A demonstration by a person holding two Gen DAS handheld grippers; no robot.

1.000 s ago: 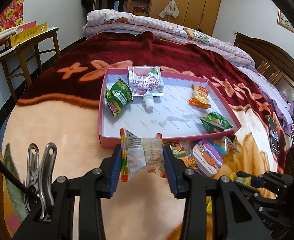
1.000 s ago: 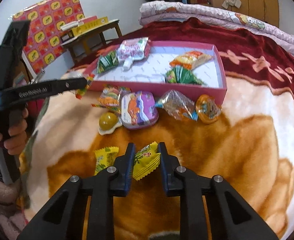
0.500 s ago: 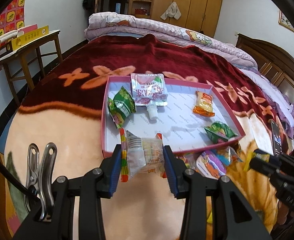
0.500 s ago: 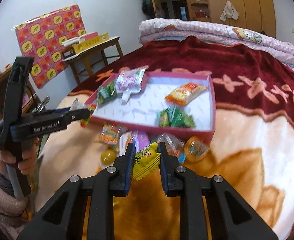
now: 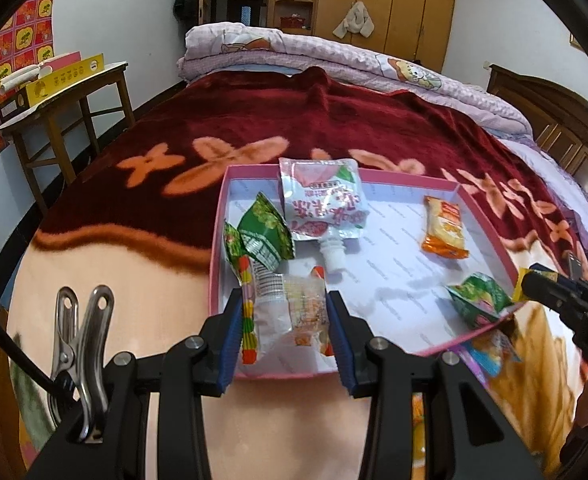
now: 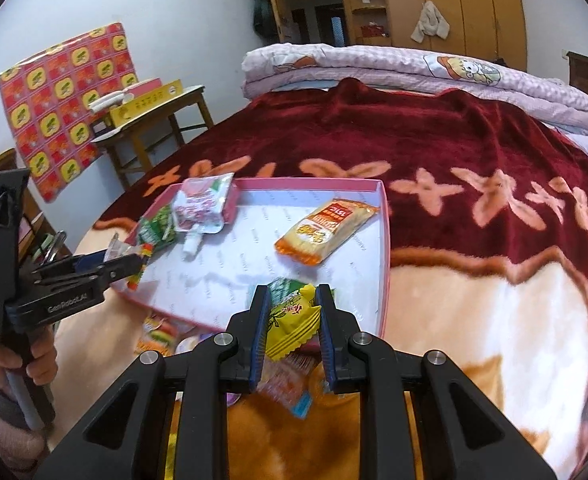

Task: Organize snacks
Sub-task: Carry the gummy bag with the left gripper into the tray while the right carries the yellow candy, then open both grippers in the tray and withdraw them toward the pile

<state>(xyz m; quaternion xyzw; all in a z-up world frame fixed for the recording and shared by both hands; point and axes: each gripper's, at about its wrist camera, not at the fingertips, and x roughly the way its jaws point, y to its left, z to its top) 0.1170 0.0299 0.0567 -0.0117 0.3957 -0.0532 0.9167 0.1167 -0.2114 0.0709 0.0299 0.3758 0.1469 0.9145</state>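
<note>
Pink cardboard makes up the shallow tray (image 5: 218, 224) lying on the bed's red and cream flowered blanket (image 5: 105, 264), its white floor printed with faint grey words too small to read.

The left hand-held gripper (image 5: 283, 312) is clenched on a clear snack packet (image 5: 289, 308) with a striped red, yellow and green edge. The packet stands on end between the pads, long side running away from the camera, and hangs over the tray's near left corner. "GenRobot.AI" is lettered in white along this gripper's side in the right wrist view.

The right hand-held gripper (image 6: 291, 320) is grasping a yellow candy wrapper (image 6: 294, 326) with a crimped edge and red print I cannot make out. The wrapper is tilted, its crimped end towards the camera, and it hangs over the tray's near edge.

Inside the tray, a silvery spout pouch (image 5: 320, 200) with pink Chinese characters leans on the far wall, nozzle pointing at the camera. A green packet (image 5: 267, 232) lies just left of it. An orange packet (image 6: 326, 230) lies diagonally to the right, with "1ST" in its red band. Another green packet (image 5: 480, 300) rests in the near right corner.

More snacks (image 6: 289, 388) lie on the blanket in front of the tray.
</note>
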